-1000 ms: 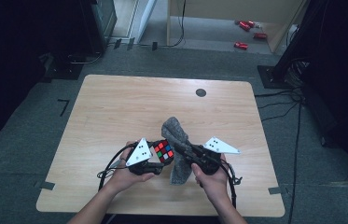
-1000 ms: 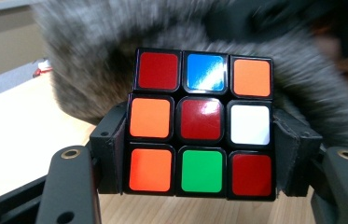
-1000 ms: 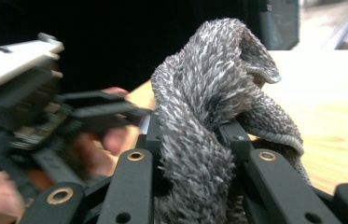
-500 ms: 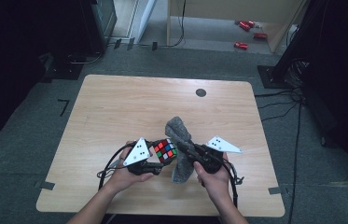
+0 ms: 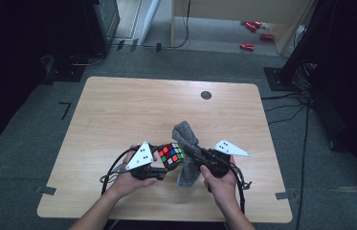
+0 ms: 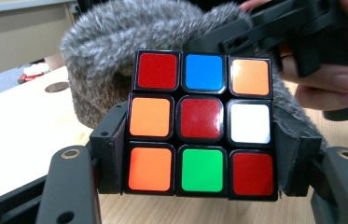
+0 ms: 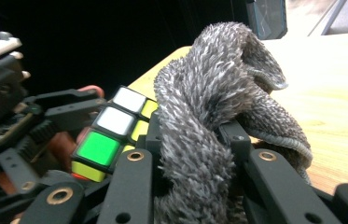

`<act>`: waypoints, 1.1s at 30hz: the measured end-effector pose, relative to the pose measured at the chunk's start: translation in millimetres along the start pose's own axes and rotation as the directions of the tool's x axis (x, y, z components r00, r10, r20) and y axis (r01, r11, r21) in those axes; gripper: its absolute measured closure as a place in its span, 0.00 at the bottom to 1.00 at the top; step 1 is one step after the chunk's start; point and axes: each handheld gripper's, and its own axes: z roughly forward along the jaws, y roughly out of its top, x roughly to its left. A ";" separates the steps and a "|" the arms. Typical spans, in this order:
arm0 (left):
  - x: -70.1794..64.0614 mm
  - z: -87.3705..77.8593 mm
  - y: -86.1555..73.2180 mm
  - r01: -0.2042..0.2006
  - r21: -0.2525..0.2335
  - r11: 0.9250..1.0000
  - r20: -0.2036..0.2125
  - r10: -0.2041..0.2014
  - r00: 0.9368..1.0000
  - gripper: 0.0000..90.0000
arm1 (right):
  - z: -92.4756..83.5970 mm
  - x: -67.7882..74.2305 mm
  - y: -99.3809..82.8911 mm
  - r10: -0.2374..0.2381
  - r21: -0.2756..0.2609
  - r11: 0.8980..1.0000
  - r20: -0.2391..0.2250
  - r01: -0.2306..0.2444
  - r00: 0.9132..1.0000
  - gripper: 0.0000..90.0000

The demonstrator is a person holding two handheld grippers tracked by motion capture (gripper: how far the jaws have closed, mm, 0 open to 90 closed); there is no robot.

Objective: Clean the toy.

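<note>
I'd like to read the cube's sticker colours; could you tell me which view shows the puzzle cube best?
The left gripper view: the puzzle cube faces the camera with one full face visible. The right gripper view catches a few stickers beside the grey cloth. The high view shows it small.

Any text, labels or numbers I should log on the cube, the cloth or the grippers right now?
None readable.
Rubik's cube: plain colour stickers, no logo or print.
Grey cloth: no tag showing.
Left gripper and right gripper: no markings visible.
</note>
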 end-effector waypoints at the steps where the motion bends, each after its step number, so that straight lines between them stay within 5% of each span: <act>1: -0.5 1.1 -0.5 -0.004 0.010 1.000 -0.003 0.004 1.000 0.39 | -0.3 4.4 0.8 -0.015 -0.006 1.000 -0.007 0.015 1.000 0.79; 5: -1.9 2.4 -2.4 -0.009 0.014 1.000 0.016 0.009 1.000 0.39 | 0.0 23.1 4.3 -0.070 -0.030 0.997 -0.048 0.069 0.996 0.79; 12: 1.7 -2.4 0.6 0.011 -0.012 1.000 0.009 -0.011 1.000 0.39 | -0.6 2.9 0.4 -0.010 -0.004 1.000 -0.001 0.010 1.000 0.79; 15: -0.6 2.7 -2.0 -0.009 0.024 1.000 -0.004 0.010 1.000 0.39 | -0.1 15.2 1.0 -0.058 -0.017 0.998 -0.015 0.058 0.998 0.79; 18: -1.6 1.9 -1.8 -0.007 0.010 1.000 0.007 0.007 1.000 0.39 | -0.2 22.8 3.5 -0.078 -0.027 0.997 -0.025 0.077 0.997 0.79; 24: 4.5 -4.1 1.2 0.034 -0.029 0.999 0.024 -0.034 0.999 0.39 | -0.5 3.7 0.1 0.011 -0.005 1.000 0.006 -0.011 1.000 0.80; 30: 3.3 -2.7 0.4 0.024 -0.013 1.000 0.014 -0.024 1.000 0.39 | -3.1 30.2 7.2 -0.059 -0.037 0.998 -0.065 0.057 0.996 0.79; 33: 6.3 -6.0 2.3 0.032 -0.031 0.999 0.009 -0.032 0.999 0.39 | -1.9 18.7 5.8 -0.049 -0.018 0.999 -0.034 0.048 0.998 0.80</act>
